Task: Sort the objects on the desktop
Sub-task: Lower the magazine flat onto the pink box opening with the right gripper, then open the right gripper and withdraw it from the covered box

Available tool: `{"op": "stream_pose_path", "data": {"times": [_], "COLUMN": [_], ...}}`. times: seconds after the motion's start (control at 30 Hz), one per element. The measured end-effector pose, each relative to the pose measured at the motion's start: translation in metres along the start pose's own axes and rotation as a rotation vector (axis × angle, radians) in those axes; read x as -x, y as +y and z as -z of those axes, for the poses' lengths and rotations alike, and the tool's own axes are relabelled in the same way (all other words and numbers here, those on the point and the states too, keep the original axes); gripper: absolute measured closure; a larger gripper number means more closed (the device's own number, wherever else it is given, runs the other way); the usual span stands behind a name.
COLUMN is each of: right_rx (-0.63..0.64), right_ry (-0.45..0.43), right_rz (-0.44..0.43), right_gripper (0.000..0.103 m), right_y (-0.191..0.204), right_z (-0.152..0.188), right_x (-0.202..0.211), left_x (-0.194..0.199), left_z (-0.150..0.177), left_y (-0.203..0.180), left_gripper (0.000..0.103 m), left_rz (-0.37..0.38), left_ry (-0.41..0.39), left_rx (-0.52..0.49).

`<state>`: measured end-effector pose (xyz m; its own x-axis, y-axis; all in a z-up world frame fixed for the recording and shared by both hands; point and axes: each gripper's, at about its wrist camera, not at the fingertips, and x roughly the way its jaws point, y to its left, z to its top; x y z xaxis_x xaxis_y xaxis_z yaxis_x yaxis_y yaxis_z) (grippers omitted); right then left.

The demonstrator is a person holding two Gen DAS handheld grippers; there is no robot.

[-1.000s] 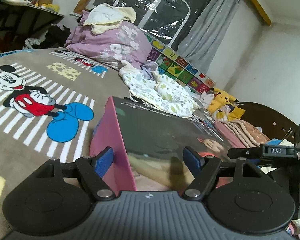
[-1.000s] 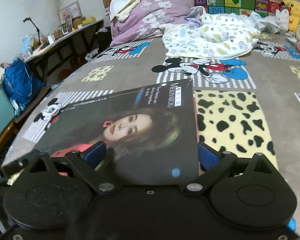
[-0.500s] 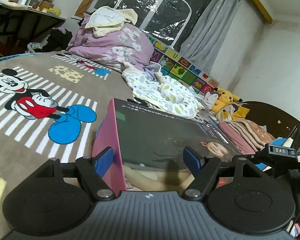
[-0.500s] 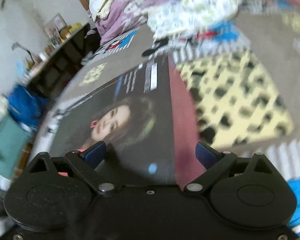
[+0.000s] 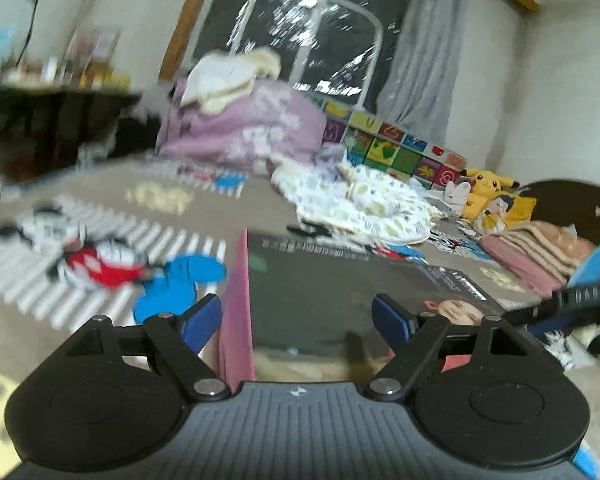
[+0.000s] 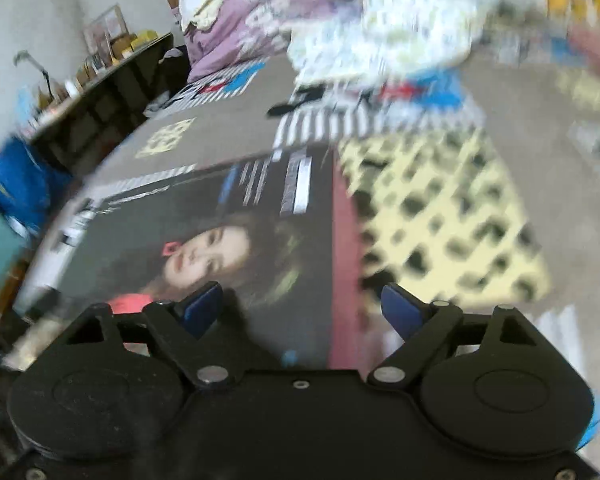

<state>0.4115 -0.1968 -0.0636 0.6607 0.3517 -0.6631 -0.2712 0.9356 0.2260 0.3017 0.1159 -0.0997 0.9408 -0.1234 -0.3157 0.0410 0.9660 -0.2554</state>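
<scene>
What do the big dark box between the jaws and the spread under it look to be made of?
Box: likely glossy printed cardboard; crisp edges, a printed portrait, sheen on top, and a matte pink side.
Bed cover: soft fabric, probably fleece; matte printed cartoon pattern, no glare.

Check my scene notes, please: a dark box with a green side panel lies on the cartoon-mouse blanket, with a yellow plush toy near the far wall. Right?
Not quite: the box has a pink side panel, not green. The left wrist view shows that panel along its left edge, and the right wrist view shows it along its right edge. The rest stands: the box lies on the cartoon-mouse blanket, with the yellow plush toy near the far wall.
</scene>
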Motion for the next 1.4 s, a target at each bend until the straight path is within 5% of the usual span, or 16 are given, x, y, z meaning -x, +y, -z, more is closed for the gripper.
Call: {"op": "stream_pose_path", "data": {"times": [0.13,0.33,0.47,0.87,1.4], "right_rx": [0.097,0.213,0.219,0.265,0.189], "right_ry": [-0.104,-0.074,0.007,0.015,-0.054], "right_rz": [-0.026,-0.105,-0.133,-0.084,-0.075], "right_gripper": [0.020,0.021,0.021,0.013,0.005], "right_y": [0.011,0.032,0.030,0.041,0.046], "right_z": [-0.004,0.002,0.007,0.025,0.048], "right_x": [0.016,0.010,-0.001,0.012,0.095], "left_x": [0.005,-0.005,-0.009,-0.003,0.068], "left_z": [-0.002,0.006,0.008,0.016,0.027], "left_y": [-0.011,-0.030,-0.036,-0.066,-0.086], "left_gripper": [0.021,0.021,0.021,0.007,0.007], "left_rz": [0.093,0.114,0.094,0.006,-0.140], "left_ry": [-0.005,0.062,0.089,0.153,0.184], "left_rx": [-0.028,-0.085,-0.130,-0.289,-0.191]}}
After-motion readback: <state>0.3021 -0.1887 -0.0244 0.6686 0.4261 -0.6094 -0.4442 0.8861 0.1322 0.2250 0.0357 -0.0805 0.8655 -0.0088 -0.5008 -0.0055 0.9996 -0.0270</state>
